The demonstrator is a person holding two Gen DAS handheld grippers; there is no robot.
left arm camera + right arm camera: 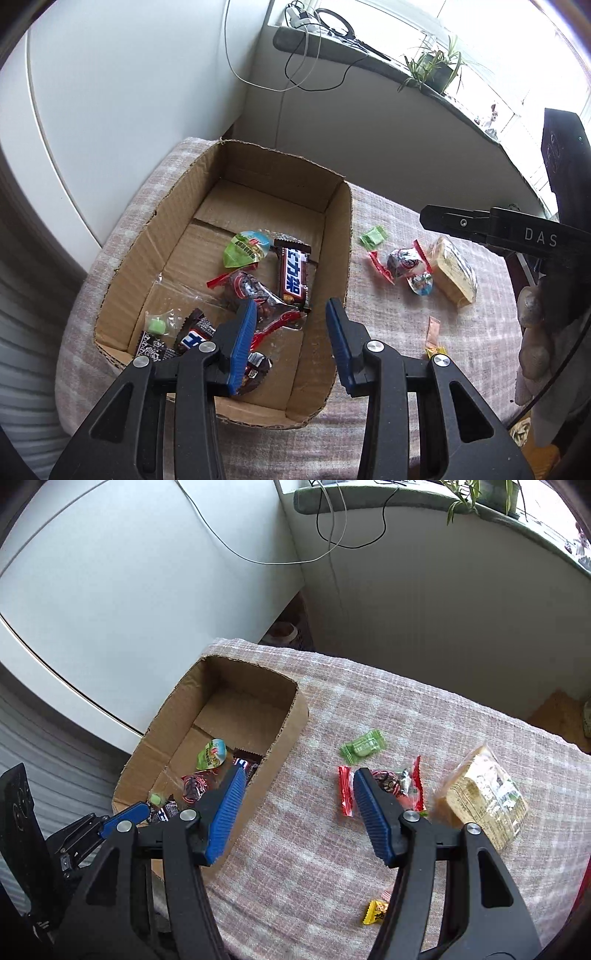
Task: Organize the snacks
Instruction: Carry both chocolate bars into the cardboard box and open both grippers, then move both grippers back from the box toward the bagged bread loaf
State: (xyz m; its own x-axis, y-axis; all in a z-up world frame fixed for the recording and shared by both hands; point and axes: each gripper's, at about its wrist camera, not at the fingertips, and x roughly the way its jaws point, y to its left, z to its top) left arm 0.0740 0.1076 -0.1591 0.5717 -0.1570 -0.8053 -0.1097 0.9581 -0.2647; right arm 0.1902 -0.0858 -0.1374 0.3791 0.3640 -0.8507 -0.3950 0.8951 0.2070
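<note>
An open cardboard box (336,236) (291,720) sits at the table's left end and holds several snacks: a brown chocolate bar (293,275), a green packet (243,251) and red-ended candy bags (251,290). My left gripper (291,310) hovers open and empty over the box's near right part. On the cloth right of the box lie a green candy (364,746), a red-ended candy bag (391,784), a yellow biscuit pack (484,797) and a small yellow candy (375,912). My right gripper (299,777) is open and empty above the cloth between the box and the candy bag.
The table is covered with a pinkish checked cloth (369,709). A white appliance (129,590) stands behind the box on the left. Cables (332,528) hang from a windowsill with a plant (436,66). The table's far edge drops off behind the snacks.
</note>
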